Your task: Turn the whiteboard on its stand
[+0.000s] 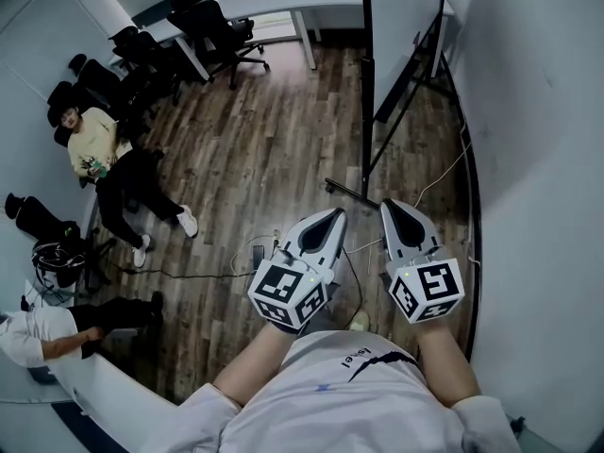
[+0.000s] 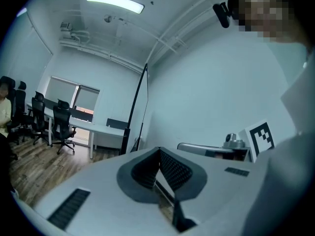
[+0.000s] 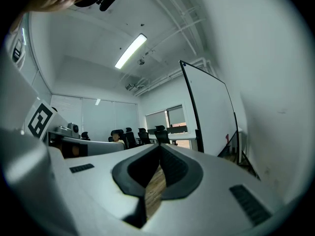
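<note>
Head view shows the left tongs [image 1: 335,215] and right tongs [image 1: 390,206] side by side before the person's chest, both pressed together on nothing, above the wooden floor [image 1: 264,159], with the whiteboard [image 1: 404,26] standing on its black stand [image 1: 365,140] just ahead, beside the right wall [image 1: 538,111].

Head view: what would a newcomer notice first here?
The left gripper and right gripper sit side by side at bottom centre, both shut and empty. Ahead of them the whiteboard stands on its stand near the right wall, untouched. At far left a person in a yellow top sits among black chairs.
</note>
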`<state>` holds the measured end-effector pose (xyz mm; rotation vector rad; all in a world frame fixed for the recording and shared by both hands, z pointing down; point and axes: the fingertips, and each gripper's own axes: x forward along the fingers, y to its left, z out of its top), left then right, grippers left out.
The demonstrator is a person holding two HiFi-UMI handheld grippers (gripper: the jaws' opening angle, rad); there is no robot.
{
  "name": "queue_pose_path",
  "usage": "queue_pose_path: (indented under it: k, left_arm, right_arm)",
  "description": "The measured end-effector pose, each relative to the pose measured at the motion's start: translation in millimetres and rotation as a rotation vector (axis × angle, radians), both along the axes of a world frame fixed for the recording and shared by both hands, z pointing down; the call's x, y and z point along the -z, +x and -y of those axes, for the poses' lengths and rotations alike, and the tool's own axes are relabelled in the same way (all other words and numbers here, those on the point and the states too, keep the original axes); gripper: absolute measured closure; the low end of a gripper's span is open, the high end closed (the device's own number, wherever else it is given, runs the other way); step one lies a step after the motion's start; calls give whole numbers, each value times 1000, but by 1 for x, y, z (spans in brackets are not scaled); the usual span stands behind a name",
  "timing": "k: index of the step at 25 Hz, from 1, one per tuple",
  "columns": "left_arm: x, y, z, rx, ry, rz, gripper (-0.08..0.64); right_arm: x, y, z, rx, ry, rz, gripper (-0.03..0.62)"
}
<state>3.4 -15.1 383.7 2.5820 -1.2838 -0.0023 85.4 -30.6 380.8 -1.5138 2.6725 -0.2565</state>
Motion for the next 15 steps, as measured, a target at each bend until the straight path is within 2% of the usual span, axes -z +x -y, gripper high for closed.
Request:
queue_pose_path:
  k: [8, 15]
  left_arm:
    - [-6, -1, 23, -6, 0, 2, 548]
    - [-17, -18, 79, -28, 4, -16, 548]
  right_arm:
    - [-10, -2, 24, -11, -16, -3, 578]
    - [-25, -17, 79, -38, -37, -32, 578]
